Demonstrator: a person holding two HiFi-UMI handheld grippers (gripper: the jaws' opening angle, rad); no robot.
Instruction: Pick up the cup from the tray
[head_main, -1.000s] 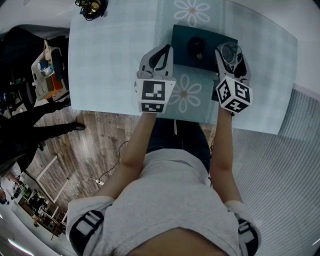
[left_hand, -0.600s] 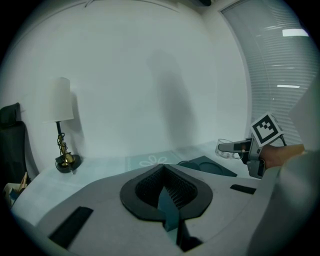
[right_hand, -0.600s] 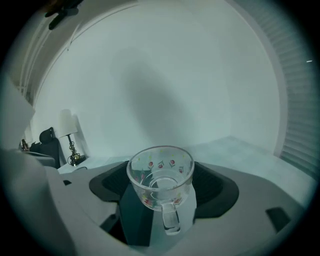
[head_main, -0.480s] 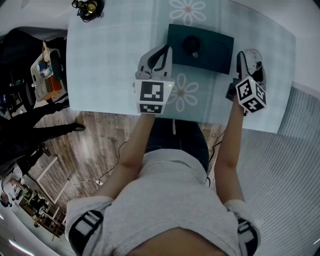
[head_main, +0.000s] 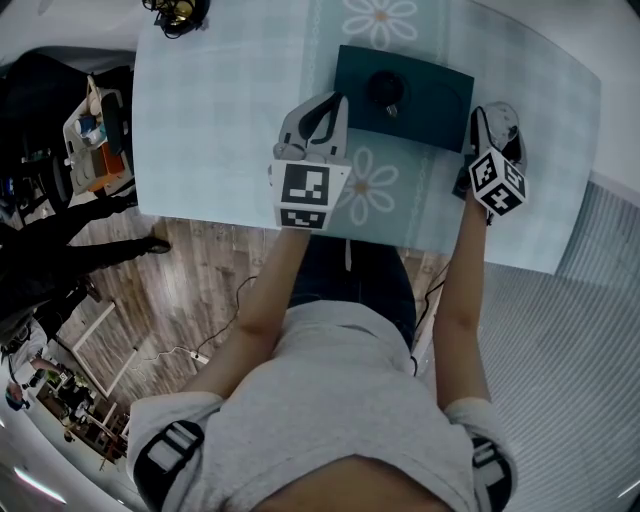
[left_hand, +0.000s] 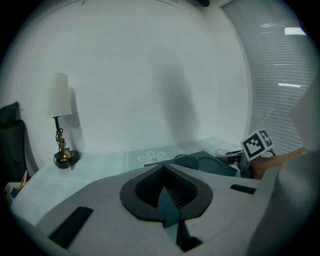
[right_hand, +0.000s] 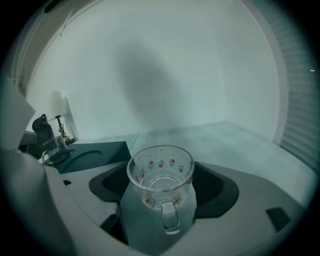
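A clear glass cup (right_hand: 161, 176) printed with small red flowers sits between the jaws of my right gripper (right_hand: 161, 197), which is shut on it, handle toward the camera. In the head view this right gripper (head_main: 497, 118) and the cup (head_main: 506, 116) are over the table just right of the dark teal tray (head_main: 432, 100). I cannot tell whether the cup touches the tabletop. My left gripper (head_main: 326, 108) is shut and empty at the tray's near left corner. Seen from the left gripper (left_hand: 164, 186), its jaws are together.
A dark round object (head_main: 386, 88) stays on the tray (right_hand: 92, 150). A small lamp (head_main: 178, 12) stands at the table's far left corner. The table (head_main: 220, 120) has a pale cloth with daisy prints. Its near edge runs just behind both grippers.
My right gripper carried the cup from over the tray's right end to the right, off the tray, and lower. The left gripper stayed put.
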